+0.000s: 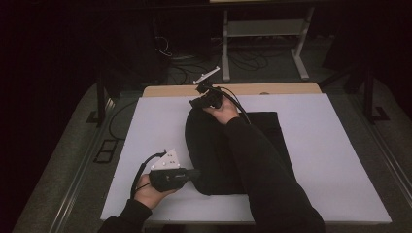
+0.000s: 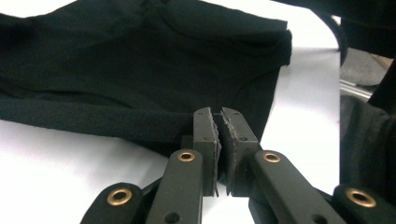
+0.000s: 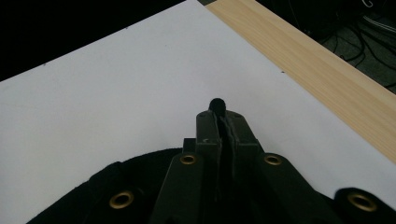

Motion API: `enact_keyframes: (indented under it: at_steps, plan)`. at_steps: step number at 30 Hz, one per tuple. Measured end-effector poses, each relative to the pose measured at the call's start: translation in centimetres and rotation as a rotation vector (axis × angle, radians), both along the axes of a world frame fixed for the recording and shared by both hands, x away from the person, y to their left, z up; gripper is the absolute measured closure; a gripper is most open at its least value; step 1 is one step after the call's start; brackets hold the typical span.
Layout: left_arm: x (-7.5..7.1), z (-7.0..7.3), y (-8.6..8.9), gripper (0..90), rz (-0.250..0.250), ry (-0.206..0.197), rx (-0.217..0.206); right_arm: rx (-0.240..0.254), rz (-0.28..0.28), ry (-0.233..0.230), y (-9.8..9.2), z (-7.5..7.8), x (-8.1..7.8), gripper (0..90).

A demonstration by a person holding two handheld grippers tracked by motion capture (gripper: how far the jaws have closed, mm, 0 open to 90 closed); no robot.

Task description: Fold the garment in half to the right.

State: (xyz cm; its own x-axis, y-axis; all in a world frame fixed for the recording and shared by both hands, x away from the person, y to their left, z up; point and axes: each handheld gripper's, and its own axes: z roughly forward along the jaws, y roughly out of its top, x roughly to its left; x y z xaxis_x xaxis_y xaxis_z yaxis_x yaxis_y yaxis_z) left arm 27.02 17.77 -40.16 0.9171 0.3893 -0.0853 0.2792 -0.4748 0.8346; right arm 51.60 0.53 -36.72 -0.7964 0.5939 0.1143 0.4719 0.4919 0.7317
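A black garment (image 1: pixel 214 150) lies bunched on a white board (image 1: pixel 330 155). At the garment's near left edge, my left gripper (image 1: pixel 194 173) lies low over the board. In the left gripper view the left gripper (image 2: pixel 218 114) has its jaws together where the hem of the garment (image 2: pixel 140 70) meets them. At the far end, my right gripper (image 1: pixel 197 102) holds the garment's top edge a little above the board. In the right gripper view the right gripper (image 3: pixel 218 112) is shut, a nub of black cloth pokes past its tips, and the garment (image 3: pixel 140 163) hangs below.
The board rests on a wooden table whose far edge (image 1: pixel 175 90) shows as a wooden strip (image 3: pixel 317 74). Past it a metal stand (image 1: pixel 265 29) and cables (image 1: pixel 243 60) sit on the dark floor. The person's right sleeve (image 1: pixel 262 165) crosses the garment.
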Motion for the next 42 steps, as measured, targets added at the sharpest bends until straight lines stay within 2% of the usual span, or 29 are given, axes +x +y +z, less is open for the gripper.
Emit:
enact_keyframes:
  at_steps: [9, 17, 42]
  plan:
    - [0.5, 1.2, -1.7, 83.8, -0.044, -0.020, 0.008, 0.003, -0.012, -0.016, -1.5, 0.8, -0.1, 83.9]
    - [0.9, 1.5, -3.0, 83.8, -0.068, -0.022, 0.012, 0.007, -0.020, -0.032, -2.7, 1.7, -0.4, 83.9]
    - [1.9, 2.7, -6.9, 83.8, -0.137, -0.034, 0.001, 0.020, -0.076, -0.054, -7.7, 2.5, -0.4, 83.9]
